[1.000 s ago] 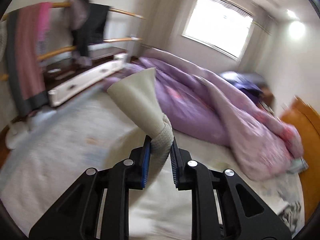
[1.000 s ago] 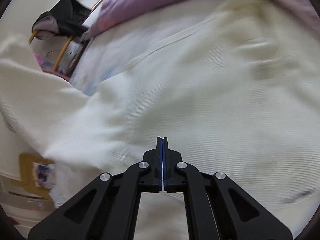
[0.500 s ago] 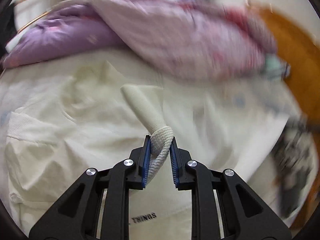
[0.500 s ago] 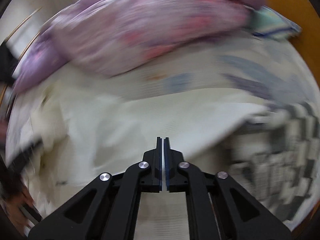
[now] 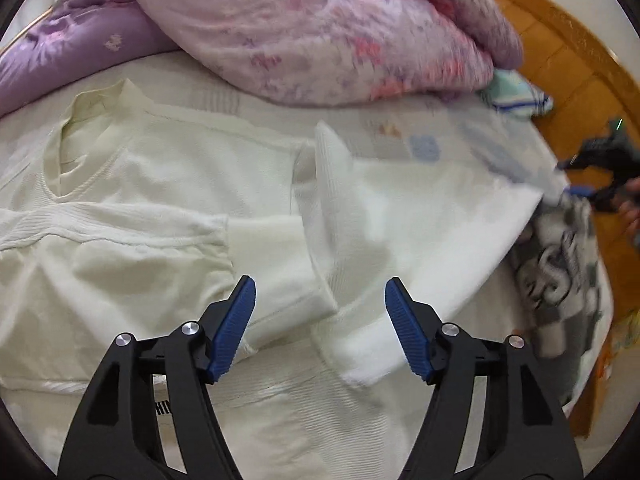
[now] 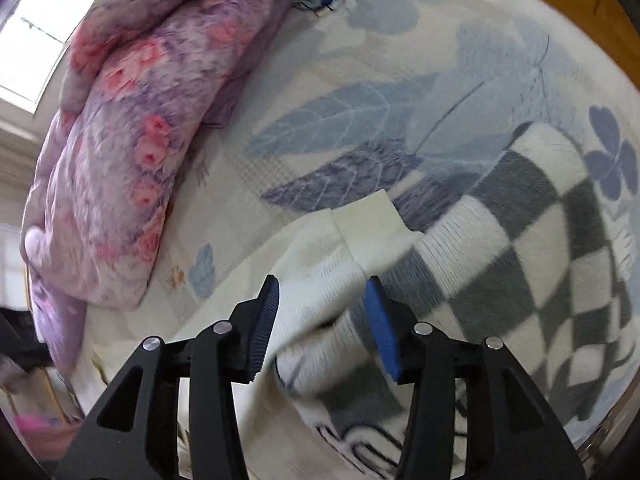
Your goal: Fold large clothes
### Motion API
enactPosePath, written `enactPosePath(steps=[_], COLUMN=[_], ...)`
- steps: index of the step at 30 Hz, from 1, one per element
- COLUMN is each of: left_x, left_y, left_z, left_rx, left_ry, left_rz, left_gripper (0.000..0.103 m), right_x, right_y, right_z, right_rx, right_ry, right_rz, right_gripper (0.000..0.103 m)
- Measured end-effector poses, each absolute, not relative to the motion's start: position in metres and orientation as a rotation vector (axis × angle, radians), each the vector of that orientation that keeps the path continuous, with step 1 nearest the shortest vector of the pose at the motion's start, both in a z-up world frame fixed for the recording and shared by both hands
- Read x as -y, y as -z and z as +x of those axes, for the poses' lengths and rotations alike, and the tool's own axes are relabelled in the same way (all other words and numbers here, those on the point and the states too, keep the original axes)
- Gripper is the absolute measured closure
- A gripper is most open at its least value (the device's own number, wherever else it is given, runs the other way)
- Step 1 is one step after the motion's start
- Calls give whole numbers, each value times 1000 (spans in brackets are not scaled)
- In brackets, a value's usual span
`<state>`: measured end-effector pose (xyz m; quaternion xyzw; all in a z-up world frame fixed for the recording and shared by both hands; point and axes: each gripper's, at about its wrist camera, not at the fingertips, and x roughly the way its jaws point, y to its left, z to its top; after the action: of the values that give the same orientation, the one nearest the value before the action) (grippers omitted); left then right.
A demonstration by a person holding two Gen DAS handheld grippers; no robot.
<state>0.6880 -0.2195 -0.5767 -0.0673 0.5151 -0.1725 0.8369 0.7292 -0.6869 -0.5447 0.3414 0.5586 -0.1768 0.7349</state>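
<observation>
On the bed (image 5: 400, 116), cream sweater (image 5: 160, 184) hem cropped, left gripper (image 5: 320, 304) just opened, empty, right gripper (image 6: 322, 300) opening astride blurred sleeve (image 6: 320, 264).

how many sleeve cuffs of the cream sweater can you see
2. One cuff lies folded across the sweater's body, below the open left gripper. The other cuff lies ahead of the open right gripper, against the checkered garment.

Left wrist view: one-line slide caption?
Open left gripper above cream sweater with a sleeve cuff folded across it, beside floral quilt.
</observation>
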Motion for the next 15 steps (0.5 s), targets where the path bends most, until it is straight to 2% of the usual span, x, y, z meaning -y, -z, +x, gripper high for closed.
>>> enactPosePath(steps=[2, 4, 9, 12, 14, 15], left_x=[211, 200, 185, 199, 209, 210], left_y=[567, 566, 616, 640, 647, 650], left_z=[693, 704, 734, 737, 737, 737], left_rx=[-1050, -1062, -1300, -1366, -1360, -1363], left_ry=[306, 181, 9, 36, 68, 81], left_rz=[-190, -159, -135, -71, -35, -46], left_gripper=[26, 25, 25, 26, 26, 26], right_x=[688, 685, 687, 695, 698, 699], right_y=[554, 562, 595, 610, 615, 615], right_z=[739, 751, 760, 759, 758, 757], right_rx=[-1307, -1392, -1559, -1545, -1509, -1470], right_ry=[412, 434, 432, 449, 465, 486], right_rz=[758, 732, 794, 859, 886, 874], right_gripper=[58, 53, 42, 42, 48, 64])
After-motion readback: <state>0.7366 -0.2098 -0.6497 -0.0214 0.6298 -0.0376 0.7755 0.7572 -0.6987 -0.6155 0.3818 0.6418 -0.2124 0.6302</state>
